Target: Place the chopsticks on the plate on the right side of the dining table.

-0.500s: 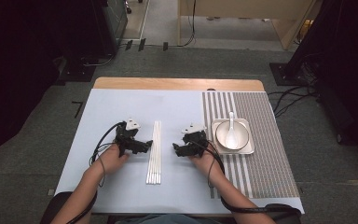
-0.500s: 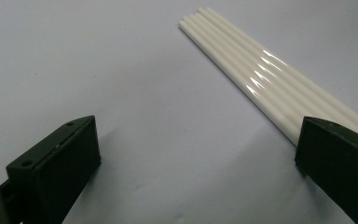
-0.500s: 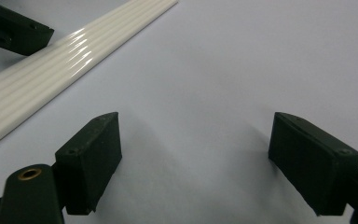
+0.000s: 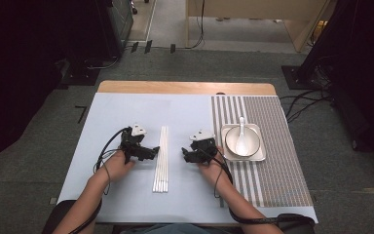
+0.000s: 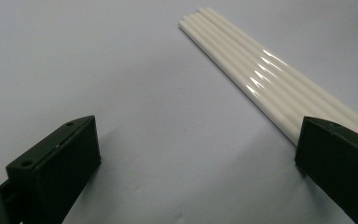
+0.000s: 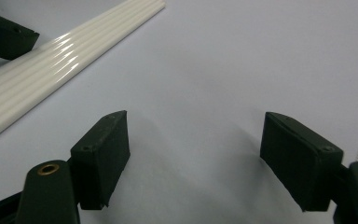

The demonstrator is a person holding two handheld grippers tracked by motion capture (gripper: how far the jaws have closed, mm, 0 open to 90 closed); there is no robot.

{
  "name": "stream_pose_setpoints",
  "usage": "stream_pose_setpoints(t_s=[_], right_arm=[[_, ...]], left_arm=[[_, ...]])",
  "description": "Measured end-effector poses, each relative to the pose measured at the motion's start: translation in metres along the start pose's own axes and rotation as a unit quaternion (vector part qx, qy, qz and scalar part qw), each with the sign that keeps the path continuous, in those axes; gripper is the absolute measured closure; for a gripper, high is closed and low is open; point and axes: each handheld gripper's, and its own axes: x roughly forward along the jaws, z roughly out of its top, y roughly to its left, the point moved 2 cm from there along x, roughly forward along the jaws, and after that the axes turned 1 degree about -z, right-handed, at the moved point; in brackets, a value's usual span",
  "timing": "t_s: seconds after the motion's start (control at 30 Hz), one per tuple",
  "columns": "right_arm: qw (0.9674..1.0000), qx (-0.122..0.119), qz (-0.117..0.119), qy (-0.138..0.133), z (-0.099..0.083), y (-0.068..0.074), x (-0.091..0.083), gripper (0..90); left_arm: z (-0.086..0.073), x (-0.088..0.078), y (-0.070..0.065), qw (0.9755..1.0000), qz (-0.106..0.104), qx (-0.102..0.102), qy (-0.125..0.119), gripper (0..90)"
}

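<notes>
A: Four white chopsticks [image 4: 160, 158] lie side by side mid-table on the blue cloth [image 4: 121, 117], between both tongs.

B: Anything changed?

A: No; the left tongs [image 4: 152, 151] stay just beside them, the right tongs [image 4: 185, 155] near, both gaping and empty. No grasp yet.

B: Obstacles?

A: None. Bowl [image 4: 242, 141], spoon [image 4: 241, 136] and tray [image 4: 260, 156] sit apart on the striped mat [image 4: 277, 165].
</notes>
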Motion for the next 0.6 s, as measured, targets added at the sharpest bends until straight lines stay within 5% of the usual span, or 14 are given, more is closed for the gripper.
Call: stream_pose_setpoints(t_s=[0.07, 0.2, 0.43, 0.6], right_arm=[[0.9999, 0.013, 0.011, 0.005, 0.0002, -0.0028, 0.0005, 23.8], [0.9998, -0.009, 0.017, -0.006, -0.0005, 0.0008, -0.0015, 33.6], [0.9997, 0.012, 0.016, 0.015, 0.0039, 0.0045, 0.0031, 18.8], [0.9992, 0.023, 0.025, 0.021, 0.0075, 0.0033, 0.0013, 25.3]], left_arm=[[0.0001, 0.0000, 0.0001, 1.0000, 0.000, 0.000, 0.000, 0.0], [0.0000, 0.0000, 0.0001, 1.0000, 0.000, 0.000, 0.000, 0.0], [0.0002, -0.0001, 0.0002, 1.0000, -0.001, 0.000, 0.001, 0.0], [0.0002, 0.0000, 0.0002, 1.0000, -0.001, 0.000, 0.001, 0.0]])
